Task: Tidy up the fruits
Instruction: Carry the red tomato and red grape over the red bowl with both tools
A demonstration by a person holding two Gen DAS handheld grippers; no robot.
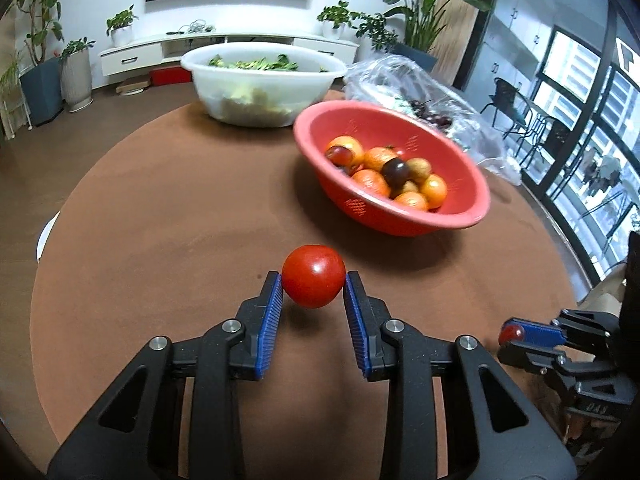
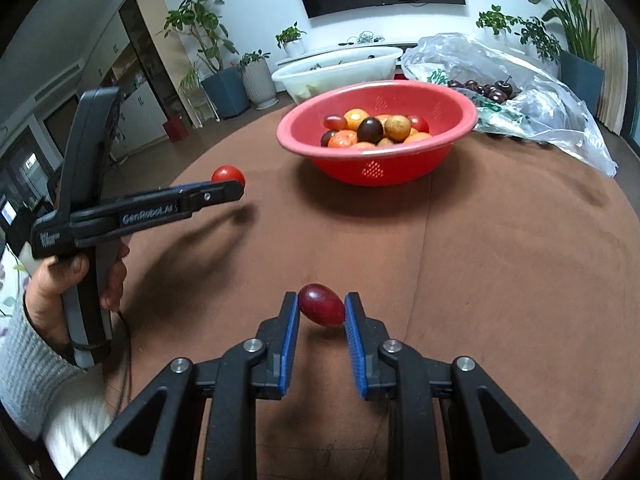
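Tilted plum (image 2: 322, 305) in right tool (image 2: 321, 310).

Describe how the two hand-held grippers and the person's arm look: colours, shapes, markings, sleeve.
Both the left hand-held gripper and the right hand-held gripper are black angular frames with silver bolts and ribbed blue pads. The left one carries white "GenRobot.AI" lettering. The hand gripping it wears a grey knitted sleeve.
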